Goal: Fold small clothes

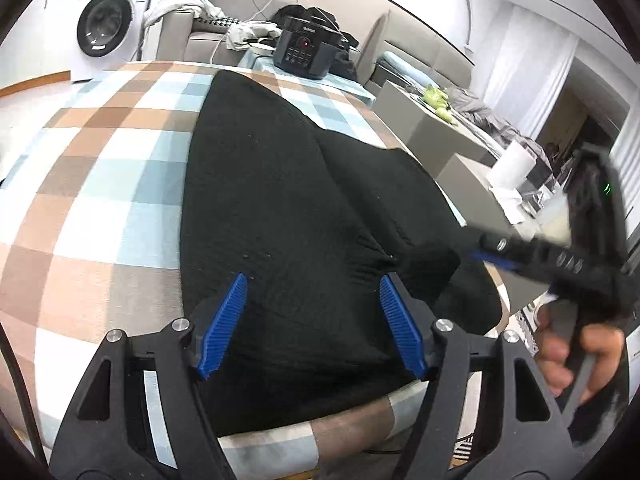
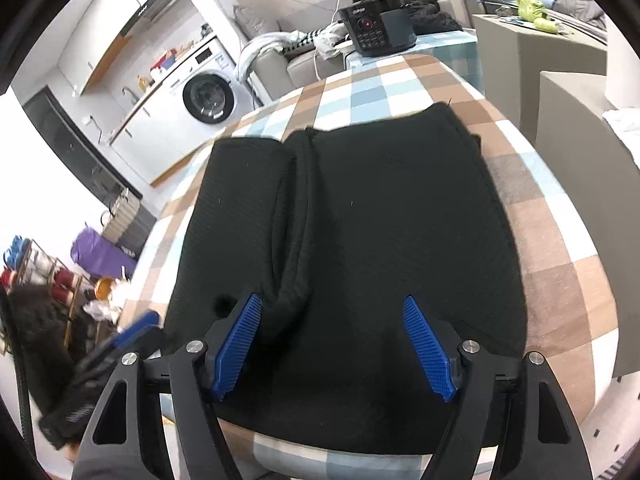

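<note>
The table (image 1: 100, 184) with the checked cloth has lots of bare room on its left side, so a hand could slide in there easily. The black clothes (image 1: 280, 200) lie flat across the middle and do not block anything above them. At the far end a black cooker (image 1: 306, 48) stands in the way. On the right, grey boxes (image 1: 420, 120) stand close beside the table edge, and the right gripper (image 1: 496, 256) reaches in there too, so that side is tight.

Both wrist views look steeply down, close, sharing the black garment (image 1: 288, 208)
</note>
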Available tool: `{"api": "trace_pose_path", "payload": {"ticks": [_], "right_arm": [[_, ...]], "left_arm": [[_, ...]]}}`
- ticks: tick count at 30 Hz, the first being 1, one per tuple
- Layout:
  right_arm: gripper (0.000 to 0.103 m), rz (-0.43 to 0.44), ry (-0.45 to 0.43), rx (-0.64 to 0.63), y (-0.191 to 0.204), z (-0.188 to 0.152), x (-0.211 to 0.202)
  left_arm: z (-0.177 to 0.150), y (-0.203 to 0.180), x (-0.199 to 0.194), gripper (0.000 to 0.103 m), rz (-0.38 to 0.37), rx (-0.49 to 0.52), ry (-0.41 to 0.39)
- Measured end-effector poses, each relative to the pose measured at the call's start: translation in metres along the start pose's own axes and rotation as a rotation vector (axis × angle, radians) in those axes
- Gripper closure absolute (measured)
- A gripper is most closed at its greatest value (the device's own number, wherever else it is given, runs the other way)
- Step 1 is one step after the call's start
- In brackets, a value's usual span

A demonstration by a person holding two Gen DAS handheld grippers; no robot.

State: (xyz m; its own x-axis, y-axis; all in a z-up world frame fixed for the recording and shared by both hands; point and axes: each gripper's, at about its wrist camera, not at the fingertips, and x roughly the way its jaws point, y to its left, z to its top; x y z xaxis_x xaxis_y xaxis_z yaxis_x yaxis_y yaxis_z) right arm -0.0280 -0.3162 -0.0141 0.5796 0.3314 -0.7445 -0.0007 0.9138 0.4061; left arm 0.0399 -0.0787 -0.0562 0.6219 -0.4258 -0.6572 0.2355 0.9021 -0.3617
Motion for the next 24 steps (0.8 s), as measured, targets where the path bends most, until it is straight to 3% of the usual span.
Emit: {"api": "trace_pose_path", "payload": {"ticks": [4, 7, 11, 15, 17, 21, 24], "right_arm": [[0.027, 0.008, -0.007, -0.004, 0.001, 0.005, -0.007], [0.027, 0.031, 0.013, -0.024, 0.01, 0.006, -0.003], [0.033, 0.118, 0.023, -0.083, 0.03, 0.009, 0.007], [0.051, 0.225, 0.113, -0.111, 0.044, 0.008, 0.031], [0.06, 0.2, 0.191, -0.129, 0.045, 0.0, 0.045], [0.06, 0.153, 0.293, -0.14, 0.025, -0.023, 0.047], [0.06, 0.208, 0.291, -0.12, 0.012, -0.03, 0.038]], "left_arm": [[-0.012, -0.026, 0.015, 0.037, -0.068, 0.099, 0.038], [-0.026, -0.041, 0.026, 0.037, -0.098, 0.169, 0.109], [-0.04, -0.044, 0.022, 0.037, -0.123, 0.23, 0.15], [-0.033, -0.03, 0.012, 0.037, -0.157, 0.174, 0.134], [-0.028, -0.012, 0.001, 0.037, -0.139, 0.118, 0.109], [-0.021, 0.028, -0.019, 0.037, -0.078, 0.026, 0.061], [-0.015, 0.051, -0.025, 0.037, -0.036, -0.016, 0.044]]}}
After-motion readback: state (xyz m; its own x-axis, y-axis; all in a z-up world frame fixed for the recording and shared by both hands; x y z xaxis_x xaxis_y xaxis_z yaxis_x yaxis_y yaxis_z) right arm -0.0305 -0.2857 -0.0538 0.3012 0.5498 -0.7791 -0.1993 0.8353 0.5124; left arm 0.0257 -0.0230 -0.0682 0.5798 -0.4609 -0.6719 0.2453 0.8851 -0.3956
